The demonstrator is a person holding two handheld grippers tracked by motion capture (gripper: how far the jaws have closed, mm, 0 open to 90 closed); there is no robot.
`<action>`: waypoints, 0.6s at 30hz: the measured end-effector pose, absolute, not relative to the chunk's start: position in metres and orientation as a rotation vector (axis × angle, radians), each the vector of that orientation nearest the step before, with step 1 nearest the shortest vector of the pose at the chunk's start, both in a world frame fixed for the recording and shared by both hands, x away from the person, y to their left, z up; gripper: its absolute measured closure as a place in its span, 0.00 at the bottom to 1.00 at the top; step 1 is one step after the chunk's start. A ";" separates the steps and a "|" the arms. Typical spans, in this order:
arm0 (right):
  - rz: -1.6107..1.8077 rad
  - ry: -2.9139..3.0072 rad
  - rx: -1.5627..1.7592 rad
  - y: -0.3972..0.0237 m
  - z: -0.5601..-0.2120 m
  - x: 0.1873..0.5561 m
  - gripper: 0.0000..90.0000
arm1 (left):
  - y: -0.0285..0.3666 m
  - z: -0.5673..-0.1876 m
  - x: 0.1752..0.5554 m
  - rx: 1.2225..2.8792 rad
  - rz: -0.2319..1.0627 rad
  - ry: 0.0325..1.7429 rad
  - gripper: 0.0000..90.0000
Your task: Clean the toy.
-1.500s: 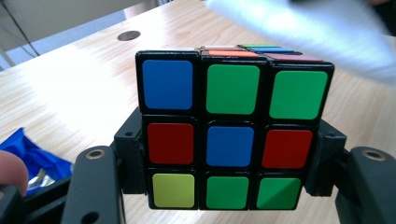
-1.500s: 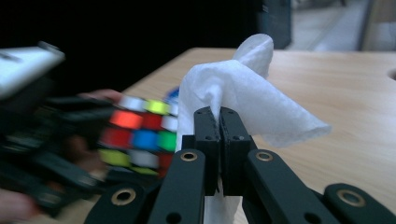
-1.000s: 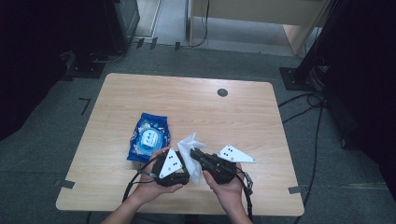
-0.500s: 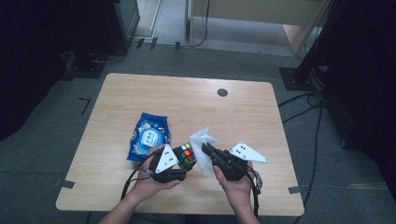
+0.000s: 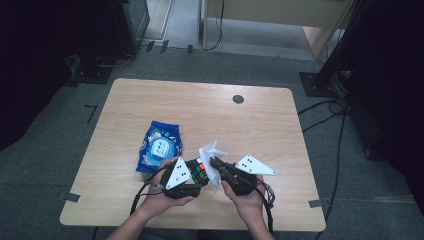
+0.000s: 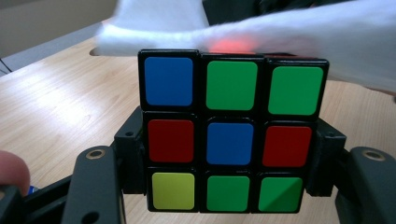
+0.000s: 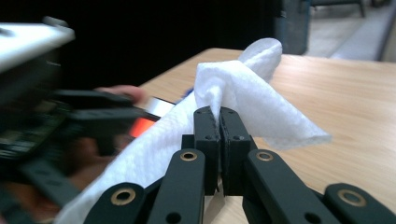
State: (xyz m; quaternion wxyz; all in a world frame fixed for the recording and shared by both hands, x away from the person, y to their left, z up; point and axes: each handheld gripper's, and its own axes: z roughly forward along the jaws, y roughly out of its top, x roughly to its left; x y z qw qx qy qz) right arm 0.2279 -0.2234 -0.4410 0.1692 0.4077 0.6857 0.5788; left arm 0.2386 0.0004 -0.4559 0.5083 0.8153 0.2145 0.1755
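A pale wooden table [image 5: 260, 120] with rounded corners stands on grey carpet, with dark stands and loose cables on the floor around it and a small round dark cap [image 5: 238, 99] set into the wood near the far edge. Most of the smooth, lightly grained top is bare; a crinkled blue packet [image 5: 160, 149] with a white round label lies just left of the hands near the front. There the left gripper [image 5: 192, 176] holds a puzzle cube [image 6: 231, 130], its jaws spread about as wide as the cube and pressed against both sides of it in the left gripper view. The cube is glossy black plastic with square stickers in blue, green, red and yellow on the face turned to that camera. The right gripper [image 7: 219, 119] has its jaws squeezed tight together on a pinch of white paper tissue [image 7: 247, 98], soft and dimpled, bunched into a peak above the jaws and draping down to the side. In the left gripper view the tissue lies across the cube's top edge and hides what is behind it. A grey three-cornered plate sits on top of each gripper, and black cables trail back toward the person's forearms.
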 end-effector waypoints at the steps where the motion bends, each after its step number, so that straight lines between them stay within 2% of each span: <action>1: 1.602 1.940 1.166 -0.226 -0.444 0.230 0.98 | 0.001 -0.455 0.239 1.957 0.421 0.515 0.38; 6: 1.501 1.901 1.306 -0.252 -0.464 0.242 0.99 | 0.007 -0.452 0.242 1.938 0.433 0.535 0.38; 12: 1.391 1.813 1.391 -0.276 -0.472 0.249 0.98 | 0.013 -0.453 0.248 1.930 0.444 0.574 0.38; 14: 1.364 1.796 1.422 -0.281 -0.473 0.251 0.92 | 0.013 -0.453 0.248 1.930 0.445 0.575 0.38; 15: 1.356 1.779 1.435 -0.283 -0.474 0.252 0.84 | 0.013 -0.453 0.249 1.932 0.447 0.575 0.38; 18: 1.367 1.742 1.457 -0.285 -0.471 0.252 0.70 | 0.013 -0.454 0.249 1.932 0.450 0.580 0.38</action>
